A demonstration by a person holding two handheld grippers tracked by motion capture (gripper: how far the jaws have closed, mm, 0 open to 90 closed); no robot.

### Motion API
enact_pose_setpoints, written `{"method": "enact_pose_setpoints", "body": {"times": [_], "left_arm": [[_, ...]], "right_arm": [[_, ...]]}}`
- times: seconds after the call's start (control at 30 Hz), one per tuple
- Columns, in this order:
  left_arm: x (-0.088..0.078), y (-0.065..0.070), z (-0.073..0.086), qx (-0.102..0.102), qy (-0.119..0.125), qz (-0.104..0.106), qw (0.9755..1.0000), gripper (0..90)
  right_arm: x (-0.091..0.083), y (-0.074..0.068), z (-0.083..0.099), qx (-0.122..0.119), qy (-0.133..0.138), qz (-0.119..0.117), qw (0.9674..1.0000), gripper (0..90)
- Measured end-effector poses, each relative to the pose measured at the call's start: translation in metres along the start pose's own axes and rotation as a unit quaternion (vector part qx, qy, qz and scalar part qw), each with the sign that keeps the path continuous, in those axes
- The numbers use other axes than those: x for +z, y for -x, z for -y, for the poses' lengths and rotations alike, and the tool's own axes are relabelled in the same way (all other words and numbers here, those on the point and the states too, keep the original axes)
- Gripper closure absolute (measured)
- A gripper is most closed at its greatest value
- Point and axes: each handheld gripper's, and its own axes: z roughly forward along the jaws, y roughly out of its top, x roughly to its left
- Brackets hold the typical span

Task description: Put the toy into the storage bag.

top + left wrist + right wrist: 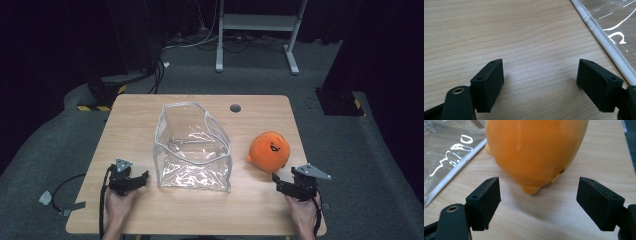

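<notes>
An orange round plush toy [269,149] with a small black face sits on the wooden table [135,120], right of a clear plastic bag [192,150] with a white rim that stands open. My right gripper [284,184] is just in front of the toy, jaws wide open; in the right gripper view the toy [534,150] looms beyond the pads [485,200], untouched. My left gripper [140,180] rests open near the bag's front left corner; in the left gripper view only bare wood lies between its pads [489,82], and the bag's rim [604,42] runs along the right.
A dark round cable hole [235,108] is in the table's far edge area. Beyond the table stand a white desk frame [257,25] and dark equipment on a grey carpet. A cable with a plug [46,198] lies on the floor at the left.
</notes>
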Motion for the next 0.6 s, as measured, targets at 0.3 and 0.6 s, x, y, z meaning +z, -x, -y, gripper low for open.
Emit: {"method": "enact_pose_setpoints", "body": {"times": [0.3,0.6], "left_arm": [[0.001,0.001,0.0,-0.003,0.003,-0.001,1.0,20.8],[0.001,0.001,0.0,-0.003,0.003,-0.003,1.0,20.9]], "right_arm": [[-0.002,0.009,-0.029,-0.001,0.009,-0.003,1.0,17.5],[0.0,0.012,-0.056,-0.012,0.018,-0.011,0.9997,17.1]]}}
